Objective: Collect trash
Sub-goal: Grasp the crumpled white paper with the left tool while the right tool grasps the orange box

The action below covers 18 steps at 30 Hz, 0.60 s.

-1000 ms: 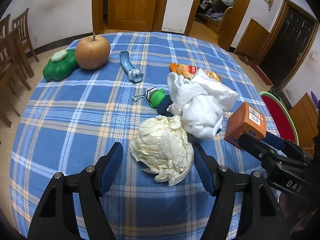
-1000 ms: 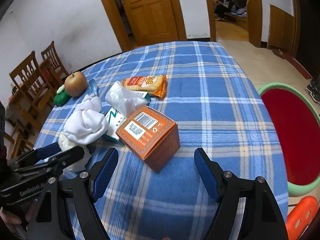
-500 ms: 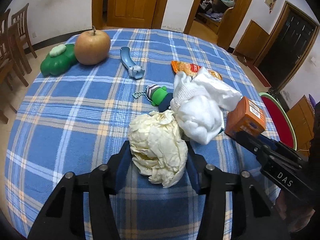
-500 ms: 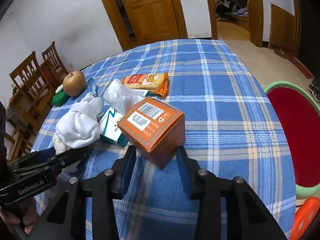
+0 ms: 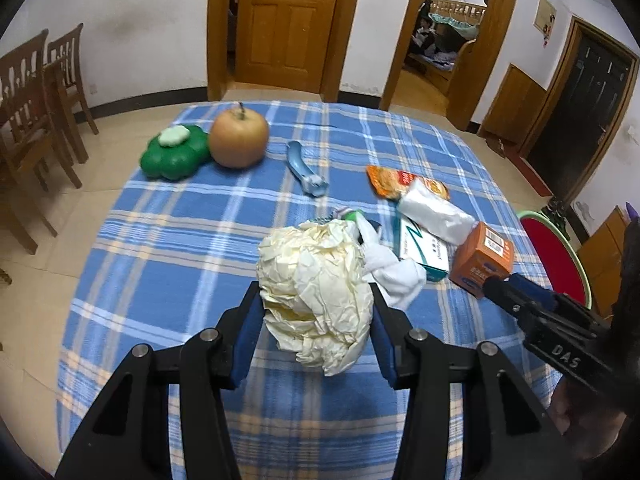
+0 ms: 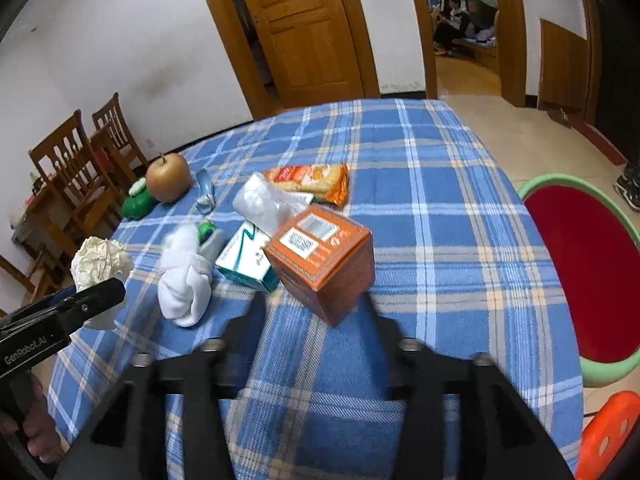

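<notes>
My left jaws (image 5: pixel 316 312) clamp the crumpled paper wad (image 5: pixel 316 292) above the bench (image 5: pixel 180 240), while my right jaws (image 6: pixel 316 308) are opening around the orange box (image 6: pixel 324 256), tilted there

L claw (image 5: pixel 316 328) | clamped on crumpled paper wad (image 5: pixel 316 292) (lifted) | above plaid tablecloth (image 5: pixel 180 240)

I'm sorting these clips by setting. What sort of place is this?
Most likely a home's dining room: a table under a blue plaid cloth, wooden dining chairs by the wall, and panelled wooden doors leading to other rooms.
</notes>
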{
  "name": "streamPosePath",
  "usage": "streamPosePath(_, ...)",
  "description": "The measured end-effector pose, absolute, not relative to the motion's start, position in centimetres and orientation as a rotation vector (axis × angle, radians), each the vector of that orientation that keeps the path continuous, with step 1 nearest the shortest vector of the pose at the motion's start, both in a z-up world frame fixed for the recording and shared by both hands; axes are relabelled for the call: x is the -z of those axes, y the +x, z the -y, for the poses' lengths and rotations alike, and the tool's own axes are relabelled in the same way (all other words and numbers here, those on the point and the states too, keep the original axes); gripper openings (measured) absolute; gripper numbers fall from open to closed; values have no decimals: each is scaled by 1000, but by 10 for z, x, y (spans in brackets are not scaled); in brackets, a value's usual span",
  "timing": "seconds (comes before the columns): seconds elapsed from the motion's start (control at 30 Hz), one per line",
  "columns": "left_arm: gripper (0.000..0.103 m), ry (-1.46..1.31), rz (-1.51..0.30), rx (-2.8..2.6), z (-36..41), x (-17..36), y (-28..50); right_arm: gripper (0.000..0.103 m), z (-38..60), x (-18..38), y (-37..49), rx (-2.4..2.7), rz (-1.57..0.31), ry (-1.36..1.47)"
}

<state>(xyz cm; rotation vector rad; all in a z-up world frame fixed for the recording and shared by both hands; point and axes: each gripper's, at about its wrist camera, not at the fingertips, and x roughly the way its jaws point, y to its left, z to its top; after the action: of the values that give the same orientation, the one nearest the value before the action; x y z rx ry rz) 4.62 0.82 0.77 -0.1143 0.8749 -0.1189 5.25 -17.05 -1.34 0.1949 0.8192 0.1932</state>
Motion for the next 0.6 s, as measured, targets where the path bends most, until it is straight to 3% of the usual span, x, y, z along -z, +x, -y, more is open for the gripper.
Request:
streamPosePath(0.07,50,-116,-872,108,-11,-9,48,72,172,13,56,-190,-816,191)
streamPosePath(0.13,50,-117,-870,101,-12,-10,50,76,173,14,63,-188,-827,180)
streamPosePath(0.5,50,-115,-862,108,-8,-10,66,77,180,31,101,-239,-880,170)
streamPosePath(0.6,50,-112,-867,114,-5,-7,70,60,182,35,103,-270,-883,190)
